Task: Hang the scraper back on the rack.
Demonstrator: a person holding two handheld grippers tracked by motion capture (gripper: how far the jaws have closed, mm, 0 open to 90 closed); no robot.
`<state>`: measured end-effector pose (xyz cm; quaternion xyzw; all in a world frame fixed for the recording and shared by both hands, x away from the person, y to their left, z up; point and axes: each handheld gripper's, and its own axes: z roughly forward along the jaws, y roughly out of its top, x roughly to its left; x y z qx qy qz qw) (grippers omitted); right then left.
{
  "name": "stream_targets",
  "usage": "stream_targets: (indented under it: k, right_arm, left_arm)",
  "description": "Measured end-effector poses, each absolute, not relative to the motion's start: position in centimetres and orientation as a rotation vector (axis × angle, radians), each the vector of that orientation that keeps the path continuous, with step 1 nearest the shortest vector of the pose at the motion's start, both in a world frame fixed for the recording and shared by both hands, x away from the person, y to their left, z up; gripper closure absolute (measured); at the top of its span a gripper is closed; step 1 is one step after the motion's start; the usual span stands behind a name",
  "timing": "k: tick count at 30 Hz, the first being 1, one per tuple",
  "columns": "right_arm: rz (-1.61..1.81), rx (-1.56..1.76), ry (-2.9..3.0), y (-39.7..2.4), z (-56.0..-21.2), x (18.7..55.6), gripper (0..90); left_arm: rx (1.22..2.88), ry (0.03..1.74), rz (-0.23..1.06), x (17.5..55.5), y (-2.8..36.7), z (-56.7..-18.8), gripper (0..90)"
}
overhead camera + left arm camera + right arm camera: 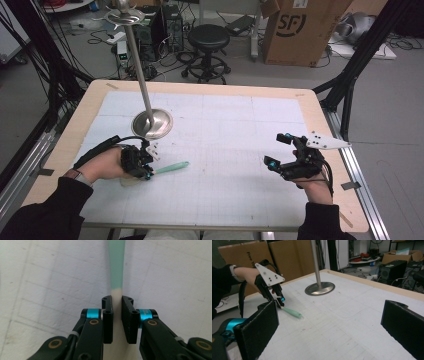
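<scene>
A slim utensil with a mint-green handle (171, 167) and a cream section lies low over the white mat (225, 150), pointing right. My left gripper (149, 172) is shut on its cream part; in the left gripper view the handle (117, 265) runs straight up from between the fingertips of that gripper (117, 299). What end it carries behind the jaws is hidden. My right gripper (277, 150) hovers at the mat's right side, open and holding nothing. The right gripper view shows its own wide-apart jaws (332, 325), the left gripper (280, 301) and the green handle (292, 312).
A metal stand with a round base (152, 124) and a tall pole (137, 60) rises just behind the left hand; its base (320, 288) shows too. Beyond the table's far edge are a black stool (208, 37) and a cardboard box (300, 30).
</scene>
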<state>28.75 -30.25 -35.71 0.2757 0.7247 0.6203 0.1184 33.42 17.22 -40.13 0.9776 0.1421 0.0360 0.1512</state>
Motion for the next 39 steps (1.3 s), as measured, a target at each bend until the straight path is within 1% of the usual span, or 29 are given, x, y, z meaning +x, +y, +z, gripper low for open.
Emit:
stream_targets:
  k: [8, 14, 18, 23, 28, 35, 39]
  right_arm:
    - [1.809, 0.806, 2.117, -30.3, -35.7, 28.8, 0.5]
    - [1.799, 0.804, 2.129, -30.0, -35.8, 28.9, 0.5]
    - [1.8, 0.808, 2.136, -29.6, -35.9, 29.1, 0.5]
    - [1.789, 0.801, 2.156, -29.2, -36.2, 29.4, 0.5]
    - [1.797, 0.802, 2.149, -29.2, -36.2, 29.5, 0.5]
    - [1.805, 0.808, 2.139, -29.3, -36.1, 29.5, 0.5]
    - [1.804, 0.805, 2.143, -29.2, -36.2, 29.5, 0.5]
  left_arm:
    - [2.534, 0.536, 0.141, 33.2, 20.3, -38.3, 80.3]
    - [2.32, 0.645, 0.21, 32.9, 23.1, -37.5, 80.3]
    - [2.195, 0.673, 0.234, 32.8, 24.5, -37.1, 80.2]
    - [2.064, 0.704, 0.334, 32.5, 25.6, -36.2, 80.3]
    - [1.921, 0.713, 0.308, 32.5, 27.1, -35.0, 80.3]
    - [1.814, 0.724, 0.325, 32.9, 28.9, -32.5, 80.3]
    - [1.793, 0.725, 0.362, 33.3, 29.5, -30.8, 80.3]
